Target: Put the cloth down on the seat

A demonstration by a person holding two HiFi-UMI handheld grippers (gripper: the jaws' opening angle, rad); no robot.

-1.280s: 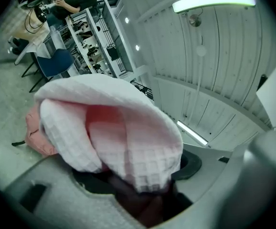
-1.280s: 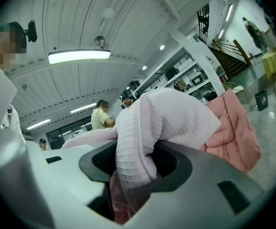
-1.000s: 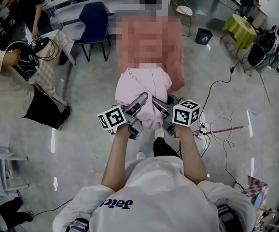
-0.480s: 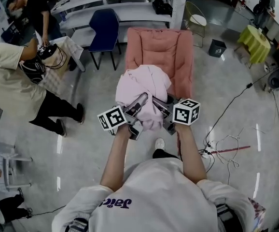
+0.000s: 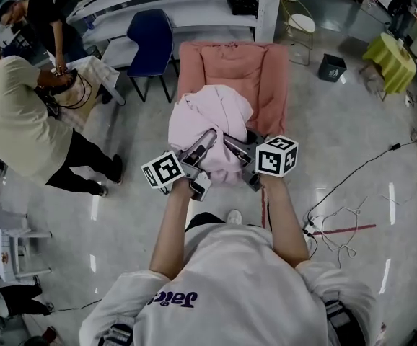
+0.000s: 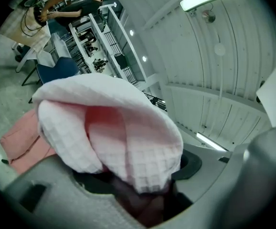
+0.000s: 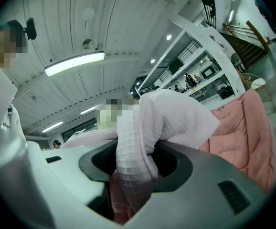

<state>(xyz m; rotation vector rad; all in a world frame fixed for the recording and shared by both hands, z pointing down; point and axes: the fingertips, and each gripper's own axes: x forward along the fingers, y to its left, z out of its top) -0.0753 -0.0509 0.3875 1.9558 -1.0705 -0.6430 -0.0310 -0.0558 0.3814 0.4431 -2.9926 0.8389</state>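
A bunched pale pink cloth (image 5: 210, 121) hangs in the air over the front of the pink padded seat (image 5: 259, 71). Both grippers hold it from below. My left gripper (image 5: 201, 150) is shut on the cloth's left side, and in the left gripper view the waffle-textured cloth (image 6: 123, 132) fills the gap between its jaws (image 6: 138, 190). My right gripper (image 5: 231, 151) is shut on the right side; in the right gripper view a fold of the cloth (image 7: 138, 142) runs down between its jaws (image 7: 128, 180). The seat's cushion is mostly hidden behind the cloth.
A blue chair (image 5: 149, 38) stands left of the seat, white shelving (image 5: 194, 6) behind it. A person in a beige shirt (image 5: 14, 121) stands at the left by a small table. A black bin (image 5: 332, 67), a yellow-green table (image 5: 396, 52) and floor cables (image 5: 338, 222) lie to the right.
Both grippers have carried the cloth slightly forward toward the seat, which now sits closer in the head view. The grip on the cloth is unchanged.
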